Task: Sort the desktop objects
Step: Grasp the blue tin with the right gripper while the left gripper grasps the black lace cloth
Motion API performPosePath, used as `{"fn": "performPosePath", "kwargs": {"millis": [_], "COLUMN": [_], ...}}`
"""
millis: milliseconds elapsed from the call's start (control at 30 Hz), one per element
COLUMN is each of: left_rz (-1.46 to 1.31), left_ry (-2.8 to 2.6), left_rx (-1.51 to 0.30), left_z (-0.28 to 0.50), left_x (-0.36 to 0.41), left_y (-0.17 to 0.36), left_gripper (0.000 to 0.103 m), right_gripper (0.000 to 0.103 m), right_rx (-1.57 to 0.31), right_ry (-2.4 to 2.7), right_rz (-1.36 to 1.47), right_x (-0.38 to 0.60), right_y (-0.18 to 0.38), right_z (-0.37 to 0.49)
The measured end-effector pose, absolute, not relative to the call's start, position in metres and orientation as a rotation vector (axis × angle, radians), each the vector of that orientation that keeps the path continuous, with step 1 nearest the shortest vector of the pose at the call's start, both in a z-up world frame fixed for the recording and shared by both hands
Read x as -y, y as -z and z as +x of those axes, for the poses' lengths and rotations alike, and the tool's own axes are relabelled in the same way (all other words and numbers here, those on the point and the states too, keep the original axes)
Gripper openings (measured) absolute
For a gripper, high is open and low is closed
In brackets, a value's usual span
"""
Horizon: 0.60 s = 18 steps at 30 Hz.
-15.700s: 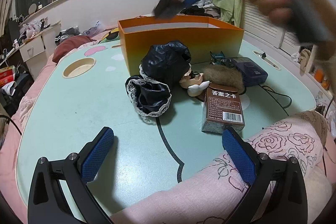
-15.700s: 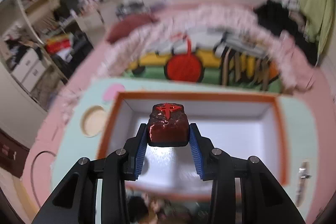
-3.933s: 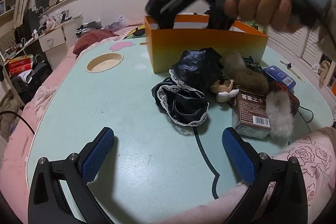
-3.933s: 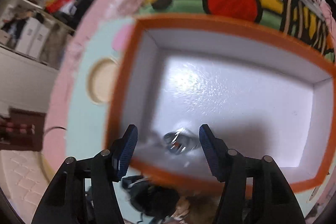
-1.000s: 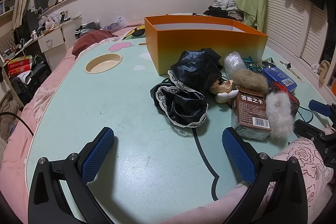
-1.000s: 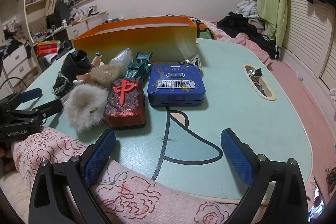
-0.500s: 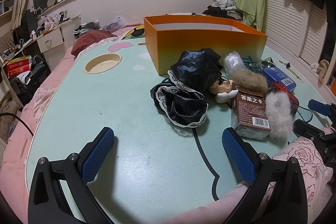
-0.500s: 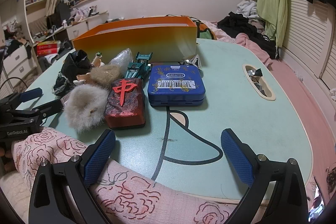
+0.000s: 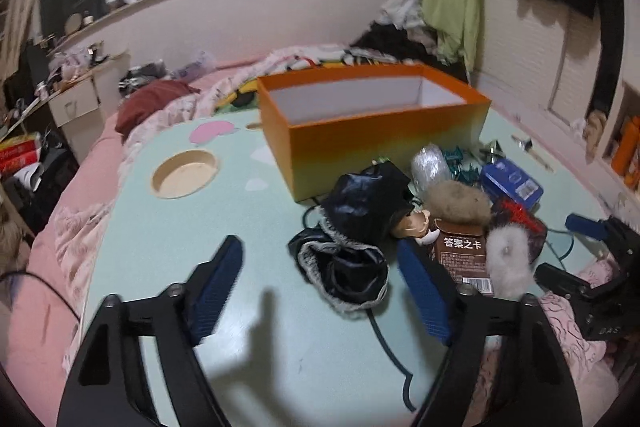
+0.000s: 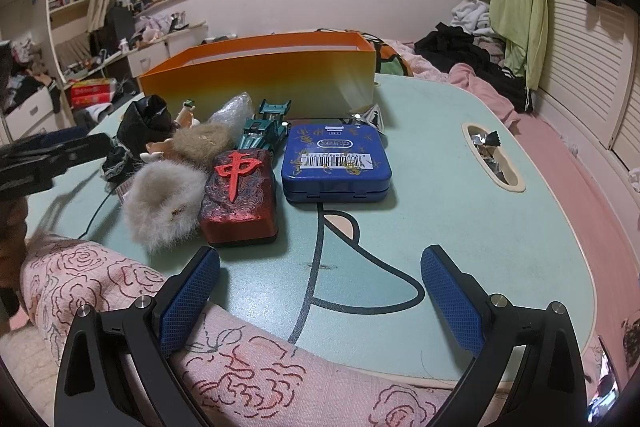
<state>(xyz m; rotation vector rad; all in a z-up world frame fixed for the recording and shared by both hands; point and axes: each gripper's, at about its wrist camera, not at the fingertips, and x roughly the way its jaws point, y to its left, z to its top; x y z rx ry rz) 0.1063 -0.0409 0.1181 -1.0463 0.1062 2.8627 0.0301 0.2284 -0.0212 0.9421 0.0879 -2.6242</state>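
Observation:
An open orange box (image 9: 372,131) stands on the mint table; it also shows in the right wrist view (image 10: 260,83). In front lie black lace cloth (image 9: 352,231), a brown card box (image 9: 460,255), a white fur ball (image 10: 160,203), a brown fur ball (image 10: 204,141), a red mahjong block (image 10: 240,195), a blue tin (image 10: 336,157), a green toy car (image 10: 266,133) and a foil-wrapped ball (image 9: 430,163). My left gripper (image 9: 320,291) is open, raised above the table near the black cloth. My right gripper (image 10: 320,295) is open and empty, low at the front edge.
A round cup hole (image 9: 184,173) is in the table at left. An oval slot with foil wrappers (image 10: 492,157) is at right. A pink rose-patterned blanket (image 10: 120,291) lies over the front edge. A dark cord (image 9: 560,247) runs by the card box.
My left gripper has lifted and moved forward and right toward the black cloth and card box. The right gripper has stayed still.

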Motion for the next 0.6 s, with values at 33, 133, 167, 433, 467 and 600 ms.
{"fn": "performPosePath", "kwargs": {"millis": [33, 133, 167, 433, 467, 600], "left_rz": [-1.081, -1.170, -1.151, -1.011, -0.985, -0.897], "left_ry": [-2.832, -2.804, -2.804, -2.760, -2.758, -2.752], "left_rx": [-0.122, -0.105, -0.090, -0.154, -0.158, -0.109], "left_z": [0.101, 0.092, 0.096, 0.134, 0.137, 0.145], "left_x": [0.038, 0.038, 0.040, 0.048, 0.051, 0.058], "left_y": [-0.114, -0.100, -0.100, -0.119, -0.126, -0.152], "left_gripper": [0.070, 0.036, 0.033, 0.026, 0.026, 0.026], "right_gripper": [0.101, 0.101, 0.101, 0.094, 0.092, 0.089], "right_rx": [-0.087, -0.076, -0.068, 0.119, 0.152, 0.134], "right_ry": [2.624, 2.625, 2.622, 2.571, 2.567, 2.609], "right_rz": [0.941, 0.935, 0.931, 0.892, 0.899, 0.990], "right_x": [-0.228, -0.229, -0.229, -0.248, -0.251, -0.250], "right_y": [0.021, 0.021, 0.021, 0.010, 0.005, -0.015], "right_z": [0.030, 0.030, 0.030, 0.025, 0.022, -0.006]}}
